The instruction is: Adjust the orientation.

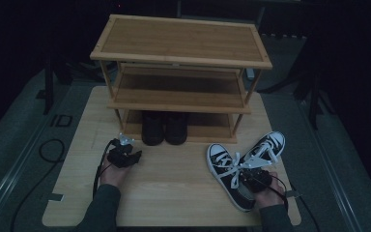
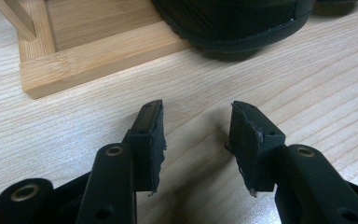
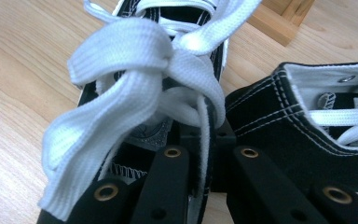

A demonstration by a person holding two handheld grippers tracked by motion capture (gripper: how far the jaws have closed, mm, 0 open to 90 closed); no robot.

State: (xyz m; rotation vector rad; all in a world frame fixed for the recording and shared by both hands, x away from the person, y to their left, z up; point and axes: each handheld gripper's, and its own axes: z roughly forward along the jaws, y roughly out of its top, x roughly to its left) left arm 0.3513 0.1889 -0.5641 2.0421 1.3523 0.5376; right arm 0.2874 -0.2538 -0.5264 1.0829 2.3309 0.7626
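A three-tier wooden shoe rack (image 1: 181,41) stands at the far side of a light wooden desk (image 1: 174,193), and everything here is placed against it. On the rack's bottom shelf, near the middle, sits a pair of black shoes (image 1: 164,128), toes facing the person.

Just in front of the rack's left front corner, the left gripper (image 1: 124,155) rests low over the desk in the person's left hand (image 1: 110,172). Its jaws are spread apart with bare desk between them, pointing toward the nearer black shoe.

In front of the rack's right front corner lie two black canvas sneakers with white laces, one sneaker (image 1: 229,175) closer to the person, the other sneaker (image 1: 269,146) angled away to the right. The right gripper (image 1: 254,177) is clamped on the collar of the closer sneaker, beside its tied white bow (image 3: 135,84).
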